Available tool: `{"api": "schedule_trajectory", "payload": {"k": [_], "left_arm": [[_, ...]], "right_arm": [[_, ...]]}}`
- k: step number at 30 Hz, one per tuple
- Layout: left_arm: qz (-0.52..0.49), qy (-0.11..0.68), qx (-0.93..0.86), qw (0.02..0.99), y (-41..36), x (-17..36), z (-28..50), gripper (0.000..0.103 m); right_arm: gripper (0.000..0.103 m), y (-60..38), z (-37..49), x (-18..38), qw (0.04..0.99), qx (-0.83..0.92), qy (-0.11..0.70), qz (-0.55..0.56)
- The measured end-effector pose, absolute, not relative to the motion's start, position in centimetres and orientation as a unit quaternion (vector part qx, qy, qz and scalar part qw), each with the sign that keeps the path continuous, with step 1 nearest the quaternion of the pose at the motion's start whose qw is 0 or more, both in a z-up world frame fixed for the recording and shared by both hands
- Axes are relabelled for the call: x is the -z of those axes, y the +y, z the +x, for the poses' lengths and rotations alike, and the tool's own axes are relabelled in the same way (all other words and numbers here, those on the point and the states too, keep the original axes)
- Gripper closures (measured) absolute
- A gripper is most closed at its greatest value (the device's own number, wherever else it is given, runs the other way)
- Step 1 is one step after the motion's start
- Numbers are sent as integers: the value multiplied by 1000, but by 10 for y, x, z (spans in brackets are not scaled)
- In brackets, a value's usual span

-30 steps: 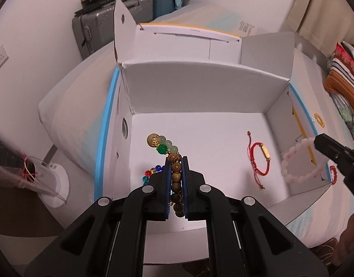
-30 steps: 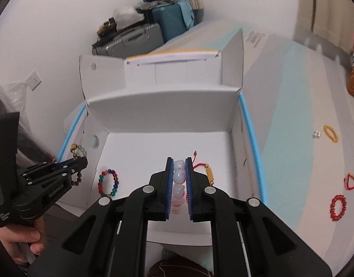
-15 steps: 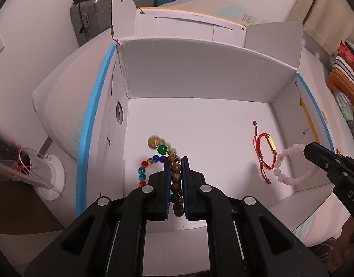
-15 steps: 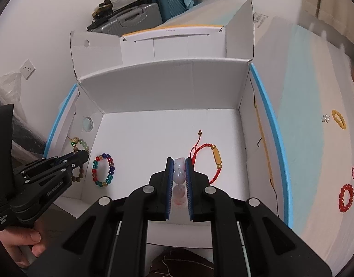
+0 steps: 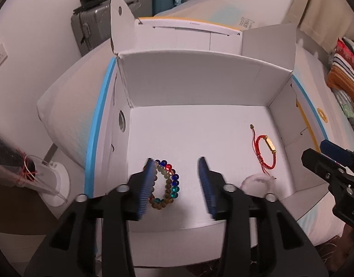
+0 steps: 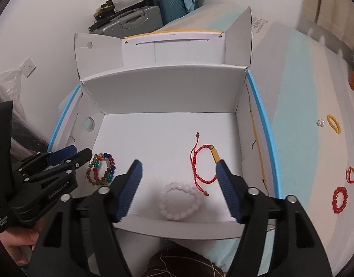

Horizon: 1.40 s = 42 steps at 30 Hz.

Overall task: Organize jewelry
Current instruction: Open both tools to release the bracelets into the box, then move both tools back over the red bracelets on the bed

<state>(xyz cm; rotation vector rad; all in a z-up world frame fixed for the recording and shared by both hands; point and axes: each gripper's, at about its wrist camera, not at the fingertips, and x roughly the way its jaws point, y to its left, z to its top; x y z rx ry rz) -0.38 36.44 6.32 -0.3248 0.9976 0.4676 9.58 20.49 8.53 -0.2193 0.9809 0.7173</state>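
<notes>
Opening over a white cardboard box [image 5: 200, 78], both claws hold nothing. The left gripper [image 5: 177, 184] has its jaws parting above two overlapping bracelets, brown beads [image 5: 155, 204] and coloured beads [image 5: 174, 182], lying on the box floor. The right gripper [image 6: 179, 189], jaws spreading wide, hangs over a pink bracelet [image 6: 179, 200] beside a red cord bracelet [image 6: 203, 164]. More bracelets, one red-beaded [image 6: 339, 199], lie on the bedsheet [image 6: 303, 92].
</notes>
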Motion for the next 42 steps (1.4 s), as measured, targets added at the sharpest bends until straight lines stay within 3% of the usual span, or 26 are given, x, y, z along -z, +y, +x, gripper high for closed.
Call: {"api": "schedule_trajectory", "payload": {"k": [3,4,6,8,12,42], "left_arm": [[-146,464,-223,845,359,-69,-4,41],[-141,461,-225,847,357,-72,-3,32],[-134,455,-226,851,353,-77,-3,27],[-132,448,-225,855,348,-83,-3,17],[-122,435,-224,863,336,-93,-1,8],[-60,432,-129,891,170,-110,61,6]], "right_arm": [[25,198,94,-94,824,-332,449,-98],[22,194,94,-97,827,-332,444,-94],[13,189,94,-102,831,-330,439,-88],[10,183,93,-106,834,-329,433,-88],[8,167,94,-112,840,-325,427,-79],[8,-39,125,-128,901,-196,388,6]]}}
